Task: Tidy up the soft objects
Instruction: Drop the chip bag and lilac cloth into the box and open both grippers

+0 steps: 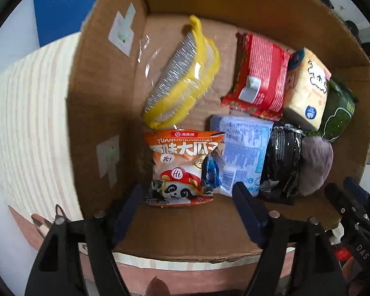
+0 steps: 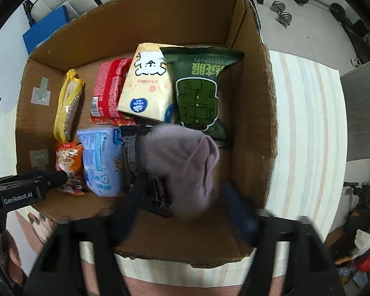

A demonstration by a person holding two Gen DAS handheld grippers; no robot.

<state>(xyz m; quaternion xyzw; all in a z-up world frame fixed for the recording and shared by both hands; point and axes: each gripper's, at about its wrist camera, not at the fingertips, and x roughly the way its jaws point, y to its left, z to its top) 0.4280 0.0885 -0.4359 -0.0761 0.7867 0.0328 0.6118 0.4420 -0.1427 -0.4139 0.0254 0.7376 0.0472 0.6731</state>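
An open cardboard box [image 1: 192, 231] [image 2: 254, 98] holds several soft items. My left gripper [image 1: 187, 192] is open above the box's near wall, its fingers either side of an orange seed packet [image 1: 182, 167] [image 2: 69, 157] that lies on the box floor. My right gripper [image 2: 182, 197] is open and blurred, with a mauve cloth [image 2: 185, 167] [image 1: 315, 165] between its fingers, lying on a black pack [image 1: 281, 157] [image 2: 133, 145]; whether the fingers touch the cloth I cannot tell. A blue tissue pack [image 1: 244, 148] [image 2: 101, 157] lies between the seed packet and the black pack.
Further back in the box lie a yellow scrubber pack [image 1: 182, 79] [image 2: 66, 106], a red pack [image 1: 261, 76] [image 2: 108, 91], a cream tissue pack [image 1: 305, 86] [image 2: 148, 88] and a green snack bag [image 1: 338, 113] [image 2: 199, 91]. The box stands on a striped cloth [image 1: 24, 113] [image 2: 305, 135].
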